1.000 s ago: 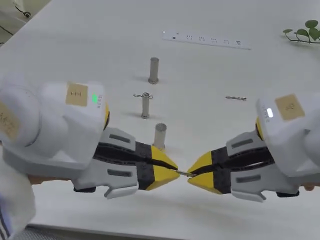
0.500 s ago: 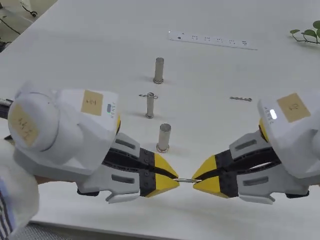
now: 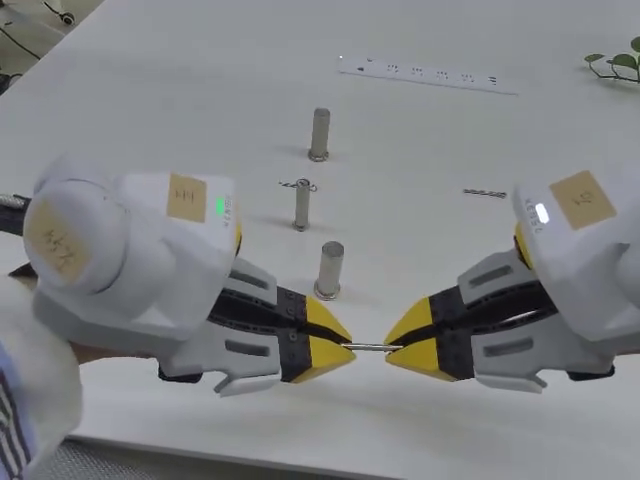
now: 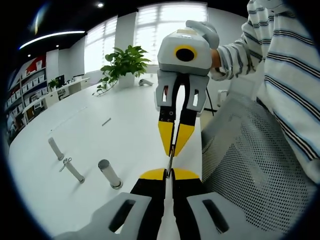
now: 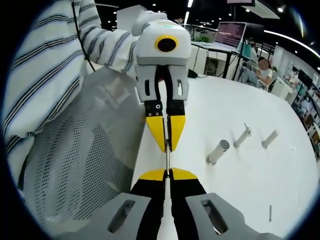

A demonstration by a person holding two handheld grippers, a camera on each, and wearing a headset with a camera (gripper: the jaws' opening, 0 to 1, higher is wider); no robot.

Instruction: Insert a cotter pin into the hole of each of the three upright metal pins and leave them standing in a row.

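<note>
Three upright metal pins stand in a row on the white table: the far pin (image 3: 320,134), the middle pin (image 3: 302,203) with a cotter pin (image 3: 297,184) through its top, and the near pin (image 3: 330,270). In front of the near pin my left gripper (image 3: 346,348) and right gripper (image 3: 392,348) meet tip to tip. Both are shut on the ends of one thin cotter pin (image 3: 368,347), held level above the table's front edge. The same pin (image 4: 171,160) bridges the yellow tips in the left gripper view and in the right gripper view (image 5: 167,160).
A loose cotter pin (image 3: 485,193) lies on the table to the right of the row. A white power strip (image 3: 430,75) lies at the back, and a plant (image 3: 615,60) at the far right corner. A mesh chair (image 4: 250,165) is below the table's front edge.
The two gripper tips have drawn slightly apart, so a little more of the held cotter pin shows between them. The upright pins have not moved; the head camera has shifted.
</note>
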